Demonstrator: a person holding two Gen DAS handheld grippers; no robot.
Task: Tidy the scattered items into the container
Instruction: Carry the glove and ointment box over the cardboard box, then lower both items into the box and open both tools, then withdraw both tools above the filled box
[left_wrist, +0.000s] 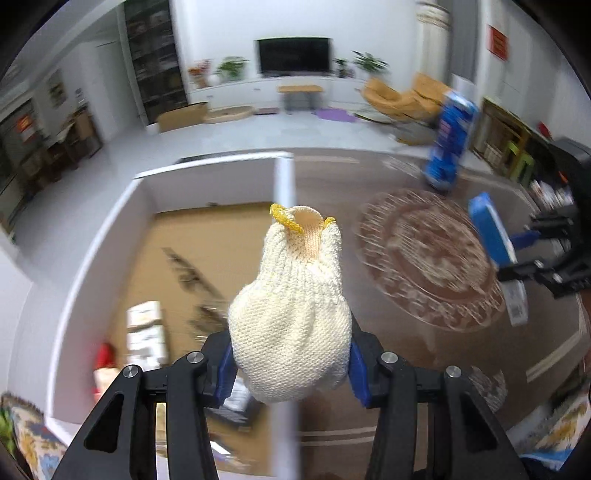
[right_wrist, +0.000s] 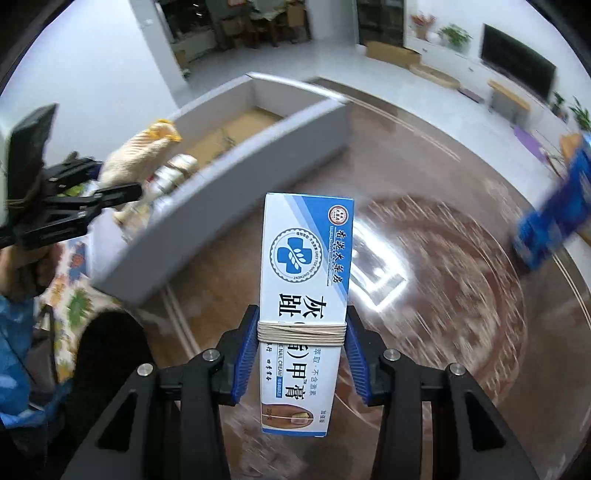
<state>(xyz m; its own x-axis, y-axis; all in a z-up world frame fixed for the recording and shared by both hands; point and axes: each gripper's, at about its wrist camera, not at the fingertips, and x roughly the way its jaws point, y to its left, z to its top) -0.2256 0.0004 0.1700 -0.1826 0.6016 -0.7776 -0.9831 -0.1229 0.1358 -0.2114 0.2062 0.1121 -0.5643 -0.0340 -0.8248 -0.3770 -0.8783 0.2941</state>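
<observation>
My left gripper (left_wrist: 291, 369) is shut on a cream knitted glove (left_wrist: 291, 314) with a yellow cuff edge, held over the right wall of the white cardboard box (left_wrist: 110, 229). In the right wrist view the glove (right_wrist: 133, 155) and left gripper (right_wrist: 92, 199) hang above the box (right_wrist: 258, 155). My right gripper (right_wrist: 303, 354) is shut on a white-and-blue ointment carton (right_wrist: 303, 288) bound with a rubber band, held above the brown table to the right of the box. It also shows in the left wrist view (left_wrist: 493, 236).
The box holds several items, among them small cartons (left_wrist: 144, 332) and something red (left_wrist: 105, 356). A blue package (left_wrist: 448, 144) stands on the brown table (left_wrist: 406, 387) at the far right; it also shows in the right wrist view (right_wrist: 554, 210). A round pattern (left_wrist: 428, 258) marks the tabletop.
</observation>
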